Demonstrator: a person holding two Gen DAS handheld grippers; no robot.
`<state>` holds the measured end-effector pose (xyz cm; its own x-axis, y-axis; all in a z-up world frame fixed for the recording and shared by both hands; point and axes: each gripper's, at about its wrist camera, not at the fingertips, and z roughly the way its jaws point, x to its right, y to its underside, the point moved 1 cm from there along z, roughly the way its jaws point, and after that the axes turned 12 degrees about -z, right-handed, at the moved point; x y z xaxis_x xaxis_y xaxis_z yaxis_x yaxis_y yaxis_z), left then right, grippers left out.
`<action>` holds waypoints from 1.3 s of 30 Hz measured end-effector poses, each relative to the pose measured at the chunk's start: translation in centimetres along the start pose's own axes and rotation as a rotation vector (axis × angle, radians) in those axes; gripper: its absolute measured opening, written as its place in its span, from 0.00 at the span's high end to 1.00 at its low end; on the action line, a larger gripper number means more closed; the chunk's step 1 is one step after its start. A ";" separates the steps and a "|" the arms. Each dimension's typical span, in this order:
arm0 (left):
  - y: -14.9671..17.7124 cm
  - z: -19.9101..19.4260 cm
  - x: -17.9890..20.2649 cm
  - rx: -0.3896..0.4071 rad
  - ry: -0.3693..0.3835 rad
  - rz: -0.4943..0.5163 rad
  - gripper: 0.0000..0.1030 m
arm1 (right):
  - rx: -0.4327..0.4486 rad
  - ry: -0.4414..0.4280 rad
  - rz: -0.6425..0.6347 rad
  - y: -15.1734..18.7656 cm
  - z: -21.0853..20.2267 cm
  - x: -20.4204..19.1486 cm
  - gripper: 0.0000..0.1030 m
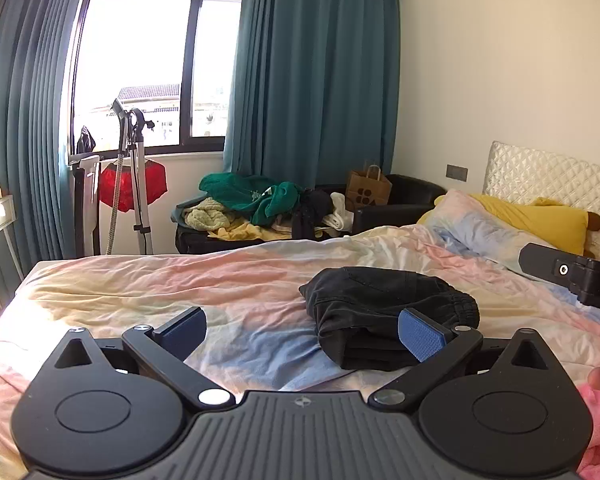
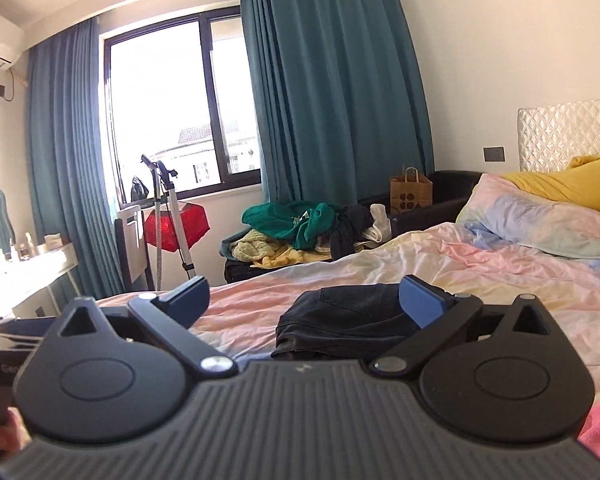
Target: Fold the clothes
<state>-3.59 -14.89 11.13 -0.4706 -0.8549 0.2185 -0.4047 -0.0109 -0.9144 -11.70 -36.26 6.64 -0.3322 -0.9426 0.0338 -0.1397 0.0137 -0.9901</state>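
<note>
A black garment (image 1: 384,304), folded into a thick bundle, lies on the pastel bedspread (image 1: 180,288). It also shows in the right wrist view (image 2: 348,316). My left gripper (image 1: 304,330) is open and empty, held just in front of the bundle, its right pad (image 1: 420,338) overlapping the bundle's near edge. My right gripper (image 2: 308,306) is open and empty, also just short of the bundle. Part of the right gripper (image 1: 572,276) shows at the right in the left wrist view. A pink cloth (image 1: 598,424) lies at the lower right.
A pile of loose clothes (image 1: 260,208), green, yellow and dark, sits on a black bench beyond the bed. A paper bag (image 1: 368,188) stands on a black chair. Pillows (image 1: 500,224) lie at the headboard. A garment steamer stand (image 1: 136,176) and a desk (image 2: 32,276) stand at left.
</note>
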 end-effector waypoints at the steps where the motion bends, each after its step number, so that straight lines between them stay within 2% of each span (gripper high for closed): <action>1: 0.1 -0.3 -0.1 0.000 0.002 -0.003 0.00 | 0.009 0.011 -0.008 0.4 -0.1 -0.2 0.00; 7: 1.1 -0.8 -0.5 0.011 0.007 0.017 0.00 | -0.071 0.036 0.023 3.6 1.5 -0.6 0.00; 11: 2.4 0.2 -1.1 -0.005 -0.017 0.031 0.00 | -0.116 0.045 0.018 5.0 2.6 -1.1 0.00; 20: 3.6 2.3 -2.9 -0.058 -0.043 -0.009 0.00 | -0.160 0.068 -0.018 6.1 3.9 -2.6 0.00; 34: 3.4 2.8 -3.7 -0.064 -0.084 -0.015 0.00 | -0.191 0.056 0.042 6.5 4.4 -1.7 0.00; 39: 3.5 2.6 -3.5 -0.058 -0.093 -0.008 0.00 | -0.184 0.058 0.017 6.4 4.1 -2.1 0.00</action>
<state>-1.32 -13.30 6.31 -0.3930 -0.8995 0.1909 -0.4543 0.0095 -0.8908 -8.06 -35.57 -0.29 -0.3884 -0.9210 0.0299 -0.2998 0.0956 -0.9492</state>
